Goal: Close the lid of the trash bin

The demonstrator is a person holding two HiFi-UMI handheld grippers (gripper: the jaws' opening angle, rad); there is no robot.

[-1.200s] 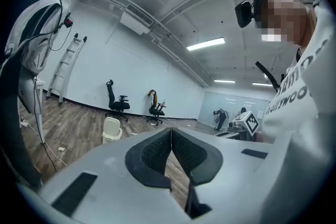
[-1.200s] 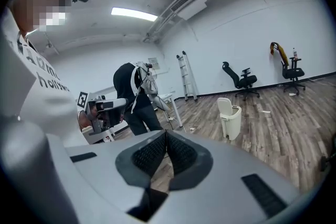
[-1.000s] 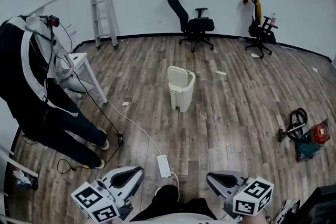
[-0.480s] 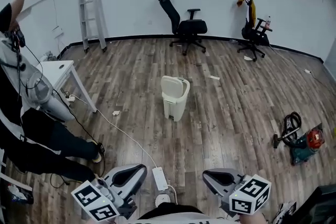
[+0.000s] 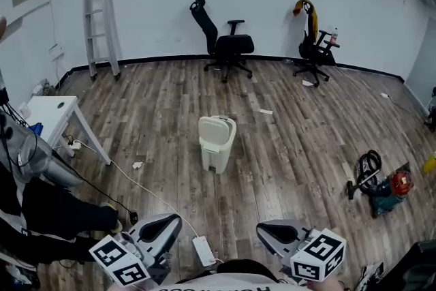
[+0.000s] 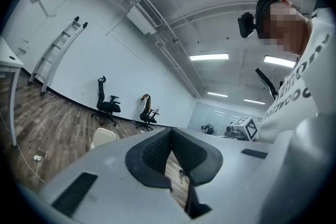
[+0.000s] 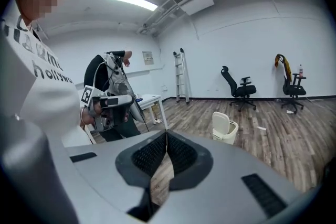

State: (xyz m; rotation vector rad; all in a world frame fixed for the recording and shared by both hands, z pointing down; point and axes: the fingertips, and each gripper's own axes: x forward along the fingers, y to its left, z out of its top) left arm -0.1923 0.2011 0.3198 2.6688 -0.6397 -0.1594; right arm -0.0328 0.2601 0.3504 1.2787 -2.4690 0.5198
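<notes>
Cream plastic pedal bin (image 5: 216,143) stands alone on the grey-brown plank floor (image 5: 293,140), dead ahead at the wearer's 12 o'clock. Its flap lid is tipped up and back, so the job is not yet done.

Over the last second the bin has slid lower and a touch left in the head view. The aluminium ladder (image 5: 95,10) at 10 o'clock and the bystander in dark clothes (image 5: 41,215) at 8 o'clock have drifted toward the left edge. I read that as the wearer turning and walking up on the bin. It is nearer now but well apart from both tools, so more steps look needed before anything reaches the lid.

The left gripper (image 5: 167,225) and the right gripper (image 5: 276,232) hang low at 7 and 5 o'clock. Each gripper's own view shows its ribbed black pads pressed together at the tips, with nothing caught between them and only floor behind. Closed jaws would serve well enough for nudging a lid down, I'd say.

As for the bin's contents, the mouth gapes open, yet the inside cannot be made out from the head view. The right gripper view shows the lid upright and offers no better look in.

A red and teal vacuum cleaner (image 5: 385,184) lies off at 3 o'clock, out of the path.
</notes>
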